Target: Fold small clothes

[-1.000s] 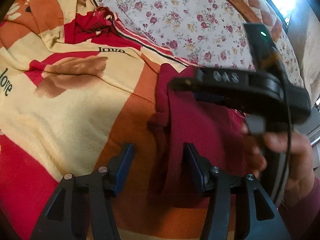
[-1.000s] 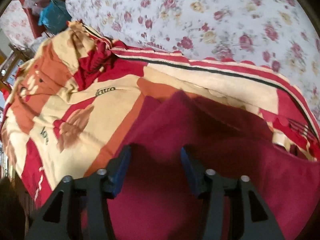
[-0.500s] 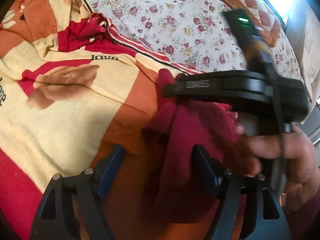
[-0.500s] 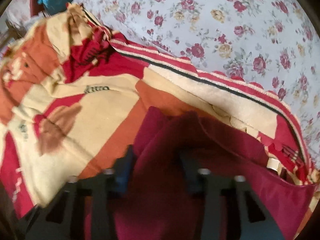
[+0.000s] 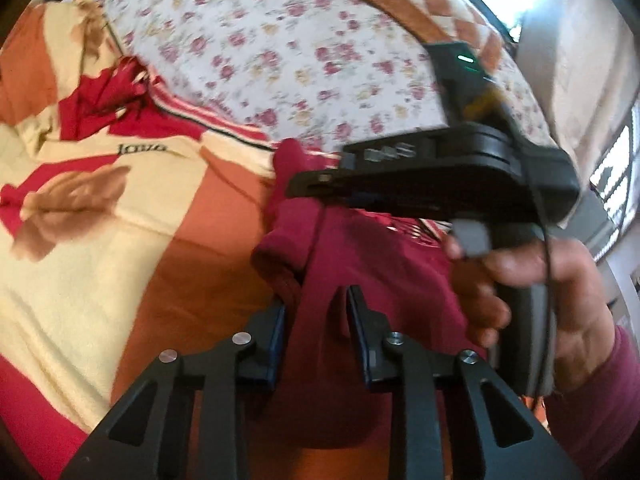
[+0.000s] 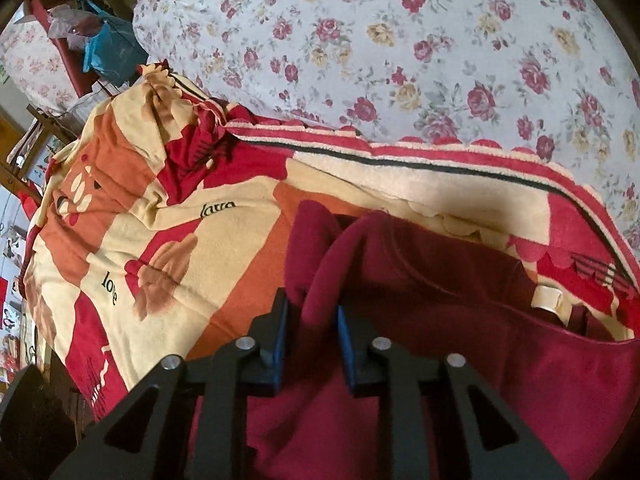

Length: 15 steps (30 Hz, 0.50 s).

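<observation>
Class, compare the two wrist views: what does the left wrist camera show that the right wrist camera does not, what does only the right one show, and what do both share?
Only the left wrist view shows the right gripper from outside, the person's hand on its handle, and a brown checked cushion.

Only the right wrist view shows a blue bag at top left and the cream tab inside the garment.

Both show the dark red fleece garment pinched between black fingers, the cream, orange and red "love" blanket, and the white rose-print sheet.

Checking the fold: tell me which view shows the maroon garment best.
The right wrist view: the maroon garment spreads wide across the blanket. The left wrist view is blurred, with the right tool covering part of it.
</observation>
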### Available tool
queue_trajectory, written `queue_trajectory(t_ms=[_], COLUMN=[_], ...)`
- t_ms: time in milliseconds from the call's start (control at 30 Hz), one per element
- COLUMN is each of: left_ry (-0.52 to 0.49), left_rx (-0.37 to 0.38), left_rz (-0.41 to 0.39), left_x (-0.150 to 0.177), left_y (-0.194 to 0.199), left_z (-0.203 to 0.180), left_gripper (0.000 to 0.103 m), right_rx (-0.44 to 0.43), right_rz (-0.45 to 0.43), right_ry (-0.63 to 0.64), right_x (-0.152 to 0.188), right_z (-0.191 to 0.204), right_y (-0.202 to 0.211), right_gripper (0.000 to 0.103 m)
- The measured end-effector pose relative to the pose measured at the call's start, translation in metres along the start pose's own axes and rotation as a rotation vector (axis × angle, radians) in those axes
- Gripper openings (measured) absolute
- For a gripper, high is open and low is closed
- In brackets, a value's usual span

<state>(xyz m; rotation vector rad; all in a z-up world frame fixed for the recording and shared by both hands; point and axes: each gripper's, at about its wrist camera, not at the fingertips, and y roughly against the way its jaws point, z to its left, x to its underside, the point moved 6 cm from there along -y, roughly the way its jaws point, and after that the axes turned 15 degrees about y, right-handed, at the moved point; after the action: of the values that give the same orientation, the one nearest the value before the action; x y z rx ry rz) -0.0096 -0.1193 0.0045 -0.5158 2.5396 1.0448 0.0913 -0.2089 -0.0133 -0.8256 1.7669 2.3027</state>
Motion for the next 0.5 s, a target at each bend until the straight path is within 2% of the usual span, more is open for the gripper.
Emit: queue_trajectory(t_ms=[133, 200, 333, 367, 400, 433, 500], left_ry=[0.003, 0.01, 0.009, 0.015, 0.027, 0.041, 0.069], left_rx=[-0.01, -0.009, -0.036, -0.043, -0.052, -0.056, -0.062], left_rz=[0.011, 0.016, 0.021, 0.025, 0.032, 0.037, 0.043], left_x=[-0.001, -0.001, -0.002, -0.001, 0.0, 0.001, 0.002], left_y=[-0.003, -0.003, -0.007, -0.007, -0.008, -0.009, -0.011], left_z=[0.004, 0.006, 0.011, 0.013, 0.015, 0.018, 0.023], left_gripper=[0.007, 0.007, 0.007, 0.007, 0.007, 0.007, 0.014], right_rx=[0.029, 0.049, 0.112, 0.127, 0.136, 0.144, 0.125], right_rz=[0.048, 0.096, 0.147, 0.146, 0.139, 0.128, 0.101], right_ry=[0.04, 0.073, 0.127, 0.146, 0.155, 0.157, 0.151], right_x=[-0.006, -0.006, -0.005, -0.005, -0.004, -0.003, -0.001], right_z=[0.011, 0.018, 0.027, 0.027, 0.027, 0.026, 0.022], right_y=[-0.013, -0.024, -0.042, -0.043, -0.043, -0.04, -0.032], right_gripper=[0.042, 0.059, 0.06, 0.058, 0.047, 0.041, 0.028])
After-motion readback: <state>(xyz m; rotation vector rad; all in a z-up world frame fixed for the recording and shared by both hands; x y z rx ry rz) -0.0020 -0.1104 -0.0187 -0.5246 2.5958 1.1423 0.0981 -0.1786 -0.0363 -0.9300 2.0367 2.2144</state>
